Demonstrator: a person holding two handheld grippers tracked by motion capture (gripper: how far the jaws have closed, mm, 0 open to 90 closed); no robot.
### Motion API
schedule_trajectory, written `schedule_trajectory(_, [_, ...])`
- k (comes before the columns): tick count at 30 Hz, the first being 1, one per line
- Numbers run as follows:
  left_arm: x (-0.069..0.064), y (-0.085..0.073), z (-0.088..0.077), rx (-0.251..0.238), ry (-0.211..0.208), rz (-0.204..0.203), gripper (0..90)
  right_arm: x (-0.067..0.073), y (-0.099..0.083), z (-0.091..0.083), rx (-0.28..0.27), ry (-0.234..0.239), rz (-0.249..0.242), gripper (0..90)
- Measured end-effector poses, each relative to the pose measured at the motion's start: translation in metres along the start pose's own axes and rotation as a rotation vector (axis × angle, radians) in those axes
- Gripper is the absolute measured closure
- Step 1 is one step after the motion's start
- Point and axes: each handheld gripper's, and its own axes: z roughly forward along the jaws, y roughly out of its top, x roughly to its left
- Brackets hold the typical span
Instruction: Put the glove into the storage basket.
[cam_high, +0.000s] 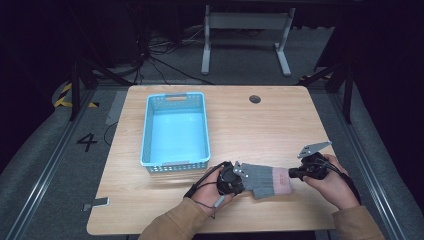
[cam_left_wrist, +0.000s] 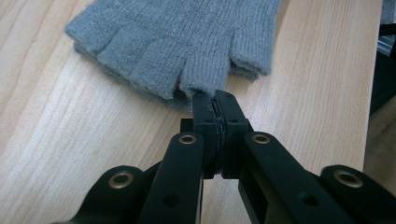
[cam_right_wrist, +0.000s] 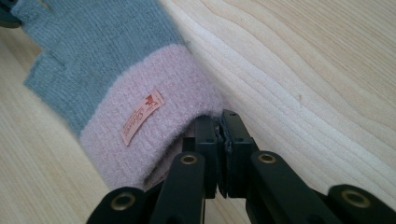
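A grey fingerless knit glove (cam_high: 262, 180) with a pink cuff (cam_high: 282, 181) lies flat near the table's front edge, between my two grippers. My left gripper (cam_high: 244, 179) sits at the glove's finger end. In the left gripper view its jaws are pressed together on the tip of one grey finger stub (cam_left_wrist: 203, 79), with the gripper (cam_left_wrist: 215, 100) low over the wood. My right gripper (cam_high: 292, 174) is at the cuff end. In the right gripper view it (cam_right_wrist: 220, 122) is shut on the edge of the pink cuff (cam_right_wrist: 154, 107), which bears a small orange label (cam_right_wrist: 141, 116).
A light blue plastic basket (cam_high: 147, 131) stands at the table's back left, a short way beyond the left gripper. A round cable hole (cam_high: 255, 99) marks the far edge of the wooden table (cam_high: 260, 130). The table's front edge is close behind both hands.
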Motion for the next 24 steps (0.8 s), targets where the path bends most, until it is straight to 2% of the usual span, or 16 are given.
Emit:
schedule_trajectory(6, [0.001, 0.0, 0.005, 0.01, -0.007, -0.006, 88.4, -0.002, -0.001, 0.006, 0.02, -0.01, 0.0, 86.8])
schedule_trajectory(10, [0.001, -0.002, 0.005, 0.012, -0.011, -0.011, 87.6, -0.001, -0.001, 0.004, 0.021, -0.05, -0.021, 84.0])
schedule_trajectory(14, [0.001, -0.002, 0.005, 0.017, -0.004, -0.013, 80.5, -0.002, -0.001, 0.003, 0.016, -0.072, -0.024, 81.7])
schedule_trajectory(16, [0.002, -0.003, 0.005, 0.035, -0.006, -0.015, 77.1, -0.003, -0.002, 0.001, 0.02, -0.084, -0.024, 80.7])
schedule_trajectory(19, [0.002, -0.004, 0.004, 0.045, 0.007, -0.026, 73.6, -0.005, -0.003, -0.002, 0.023, -0.116, -0.031, 79.3])
schedule_trajectory(24, [0.003, -0.003, 0.0, 0.039, 0.005, -0.037, 67.3, -0.008, -0.004, -0.01, 0.001, -0.136, -0.015, 75.9])
